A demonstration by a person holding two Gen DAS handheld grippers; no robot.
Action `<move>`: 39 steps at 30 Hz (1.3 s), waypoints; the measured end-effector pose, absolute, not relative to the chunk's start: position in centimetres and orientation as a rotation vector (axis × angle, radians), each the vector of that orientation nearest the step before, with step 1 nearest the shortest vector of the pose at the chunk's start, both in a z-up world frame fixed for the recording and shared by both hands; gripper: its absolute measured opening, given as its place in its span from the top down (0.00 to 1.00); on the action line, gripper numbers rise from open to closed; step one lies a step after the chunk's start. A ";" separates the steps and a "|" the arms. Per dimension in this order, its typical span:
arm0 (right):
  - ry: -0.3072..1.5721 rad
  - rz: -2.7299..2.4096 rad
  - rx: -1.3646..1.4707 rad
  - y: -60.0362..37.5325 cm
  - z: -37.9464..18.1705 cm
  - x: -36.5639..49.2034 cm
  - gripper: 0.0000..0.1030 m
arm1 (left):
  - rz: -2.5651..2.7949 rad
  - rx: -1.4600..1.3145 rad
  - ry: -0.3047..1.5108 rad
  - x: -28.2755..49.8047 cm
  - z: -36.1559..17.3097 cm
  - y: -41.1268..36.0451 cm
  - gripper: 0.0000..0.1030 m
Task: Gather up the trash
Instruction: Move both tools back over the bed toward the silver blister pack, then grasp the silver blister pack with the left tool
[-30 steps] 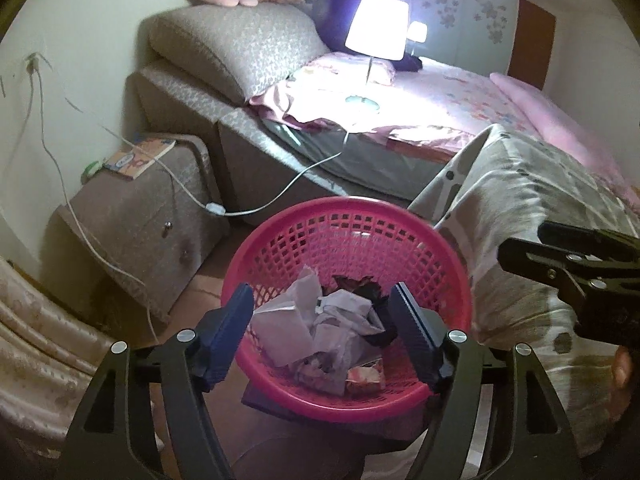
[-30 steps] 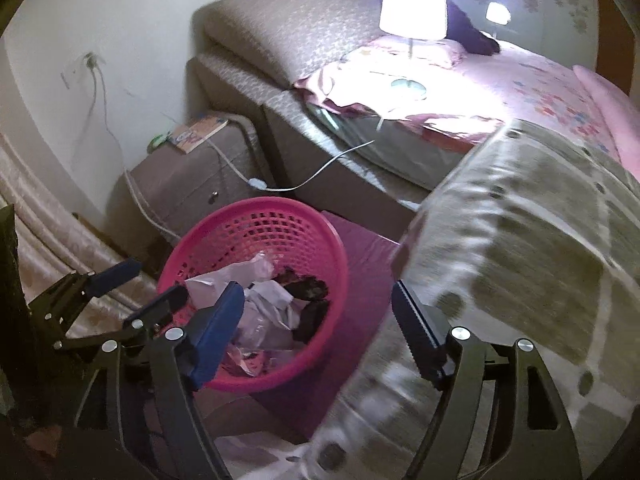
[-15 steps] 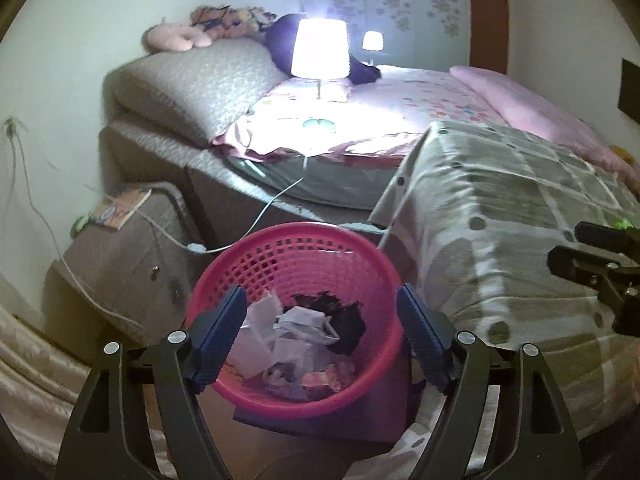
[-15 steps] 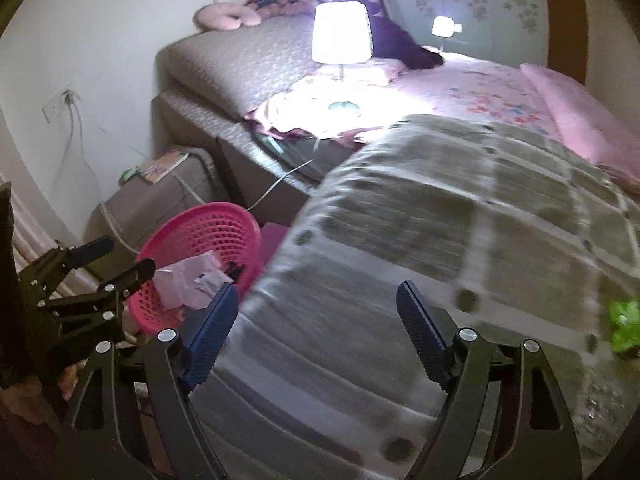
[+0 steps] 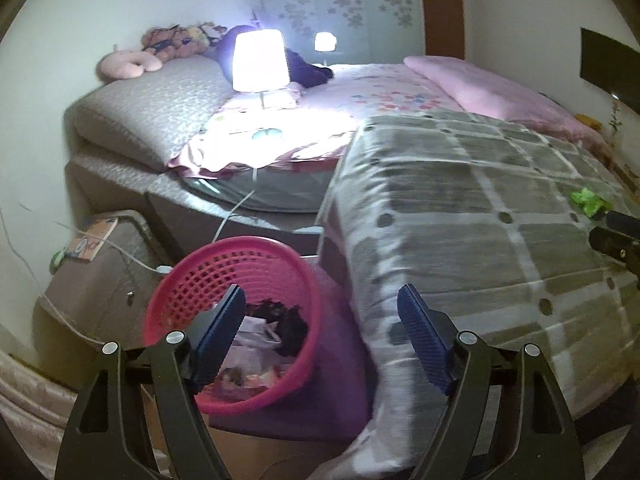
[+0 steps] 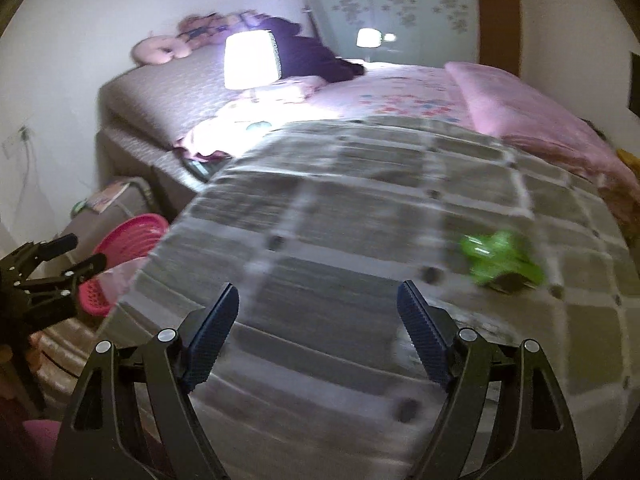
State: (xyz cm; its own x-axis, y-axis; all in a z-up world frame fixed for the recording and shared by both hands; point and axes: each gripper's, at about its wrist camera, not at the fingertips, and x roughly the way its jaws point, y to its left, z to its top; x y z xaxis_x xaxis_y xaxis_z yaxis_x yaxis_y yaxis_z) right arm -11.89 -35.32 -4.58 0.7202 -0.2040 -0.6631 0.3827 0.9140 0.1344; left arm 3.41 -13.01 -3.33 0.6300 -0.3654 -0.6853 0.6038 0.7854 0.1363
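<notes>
Left wrist view showed the left tool point(image 5: 320, 320) with its two blue-padded fingers spread wide and nothing between them, hanging over the pink basket point(image 5: 192, 280). The basket served as the landmark here: it stood on a purple box point(image 5: 332, 380) beside the bed, and held crumpled paper point(image 5: 256, 330) and some dark scraps point(image 5: 286, 320). Left of the basket stood a brown nightstand point(image 5: 92, 292) with a booklet point(image 5: 92, 234) on top and a white cable point(image 5: 132, 258) across it. Behind the basket, on the bed, a lit lamp point(image 5: 260, 60) stood on pink sheets. Right of the basket lay a grey checked blanket point(image 5: 460, 220) draped over the bed's edge, and far to the right on that blanket sat a small green wrapper point(image 5: 586, 200), well apart from the basket. Just beyond the wrapper, at the frame's edge, the tip of the right tool point(image 5: 616, 236) showed.

In the right wrist view, motion blur softened most details. The left tool point(image 6: 76, 258) appeared at the far left just in front of the basket point(image 6: 128, 236). The right tool point(image 6: 318, 312) was likewise wide open and empty, held above the blanket point(image 6: 340, 220) to the right of the basket. The green wrapper point(image 6: 500, 262) lay on the blanket further right, ahead of and to the right of the tool's right finger, not touching it.
</notes>
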 end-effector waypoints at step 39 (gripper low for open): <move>0.754 -0.188 0.325 -35.9 -7.4 -14.9 0.25 | -0.800 0.423 0.776 -1.2 -4.1 -22.0 0.27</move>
